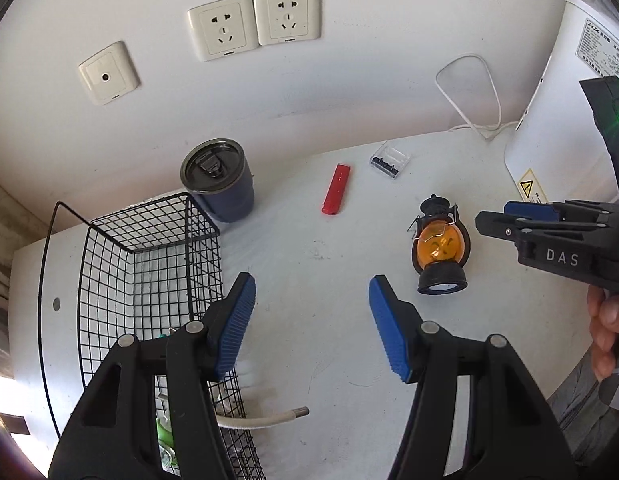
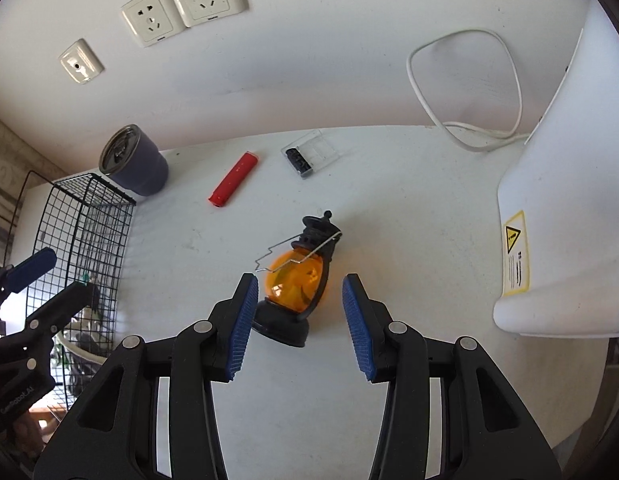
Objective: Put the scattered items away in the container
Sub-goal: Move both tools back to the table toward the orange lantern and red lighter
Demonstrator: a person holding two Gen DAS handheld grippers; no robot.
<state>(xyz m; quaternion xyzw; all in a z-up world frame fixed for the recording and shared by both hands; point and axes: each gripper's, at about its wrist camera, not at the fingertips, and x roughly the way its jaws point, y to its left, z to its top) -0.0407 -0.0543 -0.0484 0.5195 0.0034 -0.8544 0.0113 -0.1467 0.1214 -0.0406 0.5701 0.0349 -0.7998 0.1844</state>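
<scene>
An orange pumpkin lantern with a black base and cap lies tilted on the white table; it also shows in the left wrist view. My right gripper is open, its blue pads on either side of the lantern, apart from it; in the left wrist view the right gripper is to the lantern's right. My left gripper is open and empty beside the black wire basket, which holds several items. A red stick, a clear case and a dark blue lidded cup sit further back.
A large white appliance with a warning sticker stands at the right, its white cable looped against the wall. Wall sockets are above the table. A white cable end sticks out of the basket.
</scene>
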